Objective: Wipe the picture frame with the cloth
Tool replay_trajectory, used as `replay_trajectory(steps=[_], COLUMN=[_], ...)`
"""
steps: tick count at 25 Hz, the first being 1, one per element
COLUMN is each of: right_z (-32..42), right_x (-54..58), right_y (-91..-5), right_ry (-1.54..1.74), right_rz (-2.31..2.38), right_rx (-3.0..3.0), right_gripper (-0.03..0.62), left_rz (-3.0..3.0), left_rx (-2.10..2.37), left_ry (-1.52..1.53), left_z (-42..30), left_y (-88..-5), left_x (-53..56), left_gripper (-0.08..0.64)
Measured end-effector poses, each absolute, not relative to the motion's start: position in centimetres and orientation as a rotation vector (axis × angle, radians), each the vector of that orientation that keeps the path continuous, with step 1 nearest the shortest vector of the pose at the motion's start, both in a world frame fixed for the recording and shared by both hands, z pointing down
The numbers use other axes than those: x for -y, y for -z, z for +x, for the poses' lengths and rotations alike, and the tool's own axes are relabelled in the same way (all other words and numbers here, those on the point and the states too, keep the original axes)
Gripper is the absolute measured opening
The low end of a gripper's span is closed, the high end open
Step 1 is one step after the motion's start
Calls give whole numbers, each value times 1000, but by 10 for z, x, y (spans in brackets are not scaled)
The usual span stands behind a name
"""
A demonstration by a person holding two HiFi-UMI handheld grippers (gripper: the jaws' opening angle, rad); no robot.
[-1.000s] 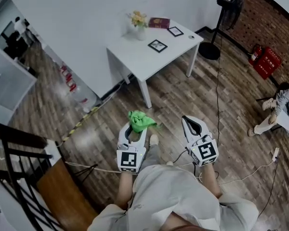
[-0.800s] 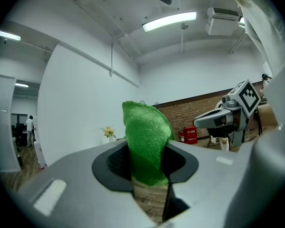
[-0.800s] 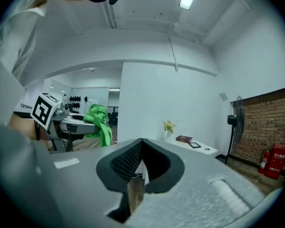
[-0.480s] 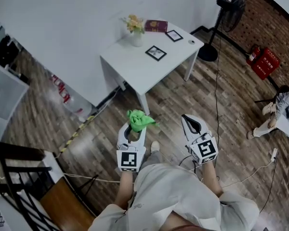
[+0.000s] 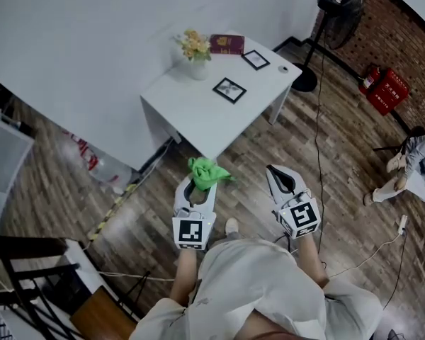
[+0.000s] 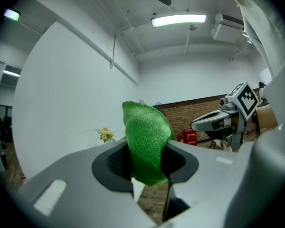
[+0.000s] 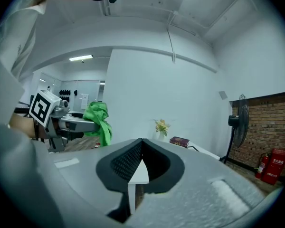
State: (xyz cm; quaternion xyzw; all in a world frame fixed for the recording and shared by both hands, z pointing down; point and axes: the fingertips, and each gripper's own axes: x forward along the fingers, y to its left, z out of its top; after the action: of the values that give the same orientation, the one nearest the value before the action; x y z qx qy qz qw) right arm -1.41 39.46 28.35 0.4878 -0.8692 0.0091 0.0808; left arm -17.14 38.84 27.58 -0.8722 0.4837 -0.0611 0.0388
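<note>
A black picture frame (image 5: 229, 89) lies flat on the white table (image 5: 191, 115), and a second, smaller frame (image 5: 256, 59) lies nearer the wall. My left gripper (image 5: 200, 178) is shut on a bright green cloth (image 5: 207, 171), which bunches out past its tips just short of the table's near corner. In the left gripper view the cloth (image 6: 145, 141) fills the gap between the jaws. My right gripper (image 5: 278, 177) hovers over the floor to the right, shut with nothing in it; in its own view its jaws (image 7: 140, 145) meet at the tips.
On the table also stand a vase of flowers (image 5: 195, 50) and a dark red book (image 5: 227, 44). A standing fan (image 5: 317, 34) and red fire extinguishers (image 5: 380, 87) are at the right by the brick wall. A seated person (image 5: 414, 163) is far right. Cables run across the wooden floor.
The table has drawn closer in the head view; both grippers have come forward toward its near corner. The left still holds the cloth, the right stays shut.
</note>
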Motion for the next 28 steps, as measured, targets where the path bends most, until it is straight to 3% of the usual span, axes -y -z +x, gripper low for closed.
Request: replay_trajectory(steps=[12, 28], right_z=[-43, -21], right_x=[-330, -254], right_y=[-292, -305], right_ry=[-51, -59], right_rz=[1478, 1493], right_rx=[2574, 2585], right_gripper=[3, 4], left_rz=[-2745, -2737], left_rx=[-1426, -1419], left_ry=[167, 149], left_z=[-188, -163], left_y=[-288, -297], left_x=[-321, -251], left_gripper=[163, 163])
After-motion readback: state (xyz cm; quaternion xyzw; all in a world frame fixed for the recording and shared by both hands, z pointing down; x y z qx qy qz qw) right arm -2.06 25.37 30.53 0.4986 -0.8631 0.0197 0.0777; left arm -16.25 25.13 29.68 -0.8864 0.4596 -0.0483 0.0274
